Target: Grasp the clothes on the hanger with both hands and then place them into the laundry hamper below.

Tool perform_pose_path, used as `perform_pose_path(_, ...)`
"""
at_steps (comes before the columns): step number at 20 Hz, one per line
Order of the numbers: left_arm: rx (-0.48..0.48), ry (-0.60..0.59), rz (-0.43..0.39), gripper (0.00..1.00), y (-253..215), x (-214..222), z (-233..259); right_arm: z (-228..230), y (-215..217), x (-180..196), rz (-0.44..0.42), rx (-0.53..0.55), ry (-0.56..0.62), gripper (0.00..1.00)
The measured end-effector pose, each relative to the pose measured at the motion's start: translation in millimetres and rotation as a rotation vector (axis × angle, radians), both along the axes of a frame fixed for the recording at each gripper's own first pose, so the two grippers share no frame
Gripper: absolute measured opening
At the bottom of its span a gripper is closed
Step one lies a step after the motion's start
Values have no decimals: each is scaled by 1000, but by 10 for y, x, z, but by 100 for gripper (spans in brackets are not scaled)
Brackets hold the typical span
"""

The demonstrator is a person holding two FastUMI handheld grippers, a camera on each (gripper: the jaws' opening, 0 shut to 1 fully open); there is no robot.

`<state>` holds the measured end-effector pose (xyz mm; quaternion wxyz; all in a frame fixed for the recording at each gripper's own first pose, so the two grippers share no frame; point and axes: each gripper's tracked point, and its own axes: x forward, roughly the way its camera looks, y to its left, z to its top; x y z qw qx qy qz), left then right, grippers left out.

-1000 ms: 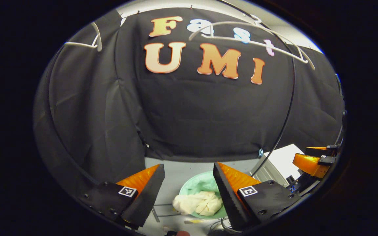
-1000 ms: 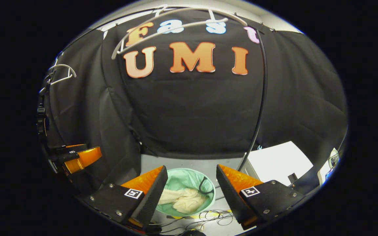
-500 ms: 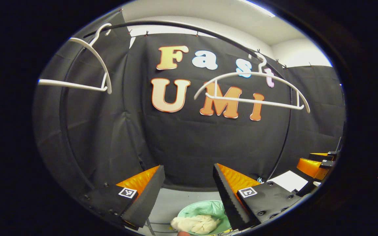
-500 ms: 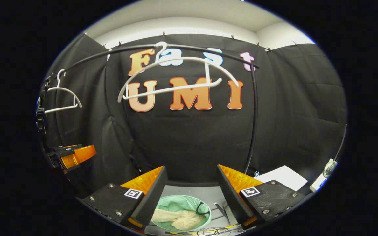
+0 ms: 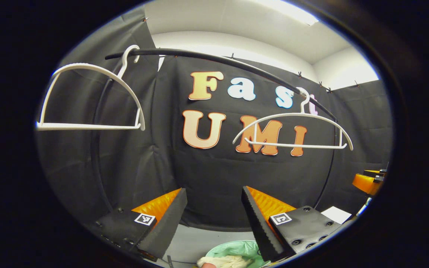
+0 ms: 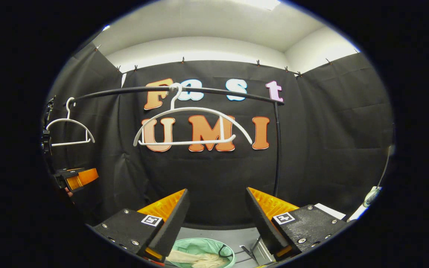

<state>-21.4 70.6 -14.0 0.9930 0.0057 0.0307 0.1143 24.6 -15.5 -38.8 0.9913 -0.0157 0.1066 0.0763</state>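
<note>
A cream garment (image 6: pixel 196 258) lies bunched inside the green-lined laundry hamper (image 6: pixel 199 246) on the floor, low between my right fingers; the garment (image 5: pixel 223 261) and hamper (image 5: pixel 233 247) also peek in at the bottom of the left gripper view. Two bare white hangers (image 5: pixel 292 130) (image 5: pixel 88 98) hang on the black rail (image 5: pixel 214 61). My left gripper (image 5: pixel 214 219) is open and holds nothing. My right gripper (image 6: pixel 216 219) is open and holds nothing, and it is the orange shape (image 5: pixel 367 182) at the right edge of the left gripper view. The left gripper (image 6: pixel 76 178) appears at the left of the right gripper view.
The rail's black upright post (image 6: pixel 277 149) stands right of the hamper. A white surface (image 5: pixel 336 214) sits low at the right. Cables (image 6: pixel 250 250) lie on the grey floor beside the hamper.
Both grippers have risen and tilted upward: the hamper with the garment has slid to the bottom edge, and the hangers and rail have come down into the middle of both views.
</note>
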Motion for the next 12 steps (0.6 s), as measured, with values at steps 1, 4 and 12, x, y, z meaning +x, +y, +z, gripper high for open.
perform_pose_path(1,-6,-7,-3,96,-13,-3,27,35,15,7,1,9,-13,93)
perform_pose_path(4,-2,-43,-10,100,-35,-27,147,143,-11,-19,0,23,-59,93)
perform_pose_path(12,54,-89,-38,93,-142,-6,345,189,-10,-53,3,11,-93,93)
